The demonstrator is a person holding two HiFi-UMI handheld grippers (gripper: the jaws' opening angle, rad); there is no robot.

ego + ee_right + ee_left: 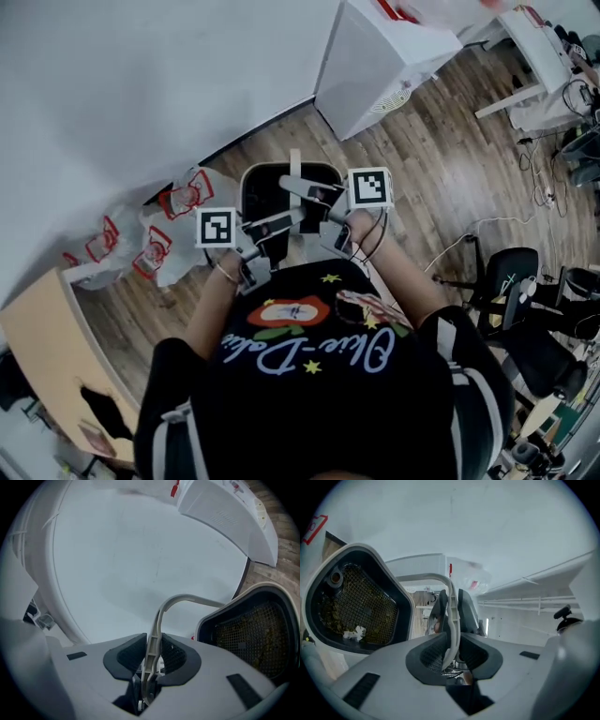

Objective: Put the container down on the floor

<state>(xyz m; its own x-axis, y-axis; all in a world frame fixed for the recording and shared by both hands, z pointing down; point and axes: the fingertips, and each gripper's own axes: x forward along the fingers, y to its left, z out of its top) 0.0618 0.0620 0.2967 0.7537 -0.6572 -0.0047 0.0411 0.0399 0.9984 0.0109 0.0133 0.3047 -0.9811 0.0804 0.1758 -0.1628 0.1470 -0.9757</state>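
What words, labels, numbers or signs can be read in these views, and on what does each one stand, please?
"Olue-Delia", roughly: pale cursive print on the person's black shirt; the letters are uncertain.
Red print on the plastic bags: too small to read.
Red label on the white appliance: too blurred to read.
No other text shows.

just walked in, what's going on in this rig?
A person is carrying one container with both tongs. The left tongs and right tongs are each clamped on its thin arched handle, so the mesh-lined container hangs above the wooden floor beside a white wall. It is not set down yet.
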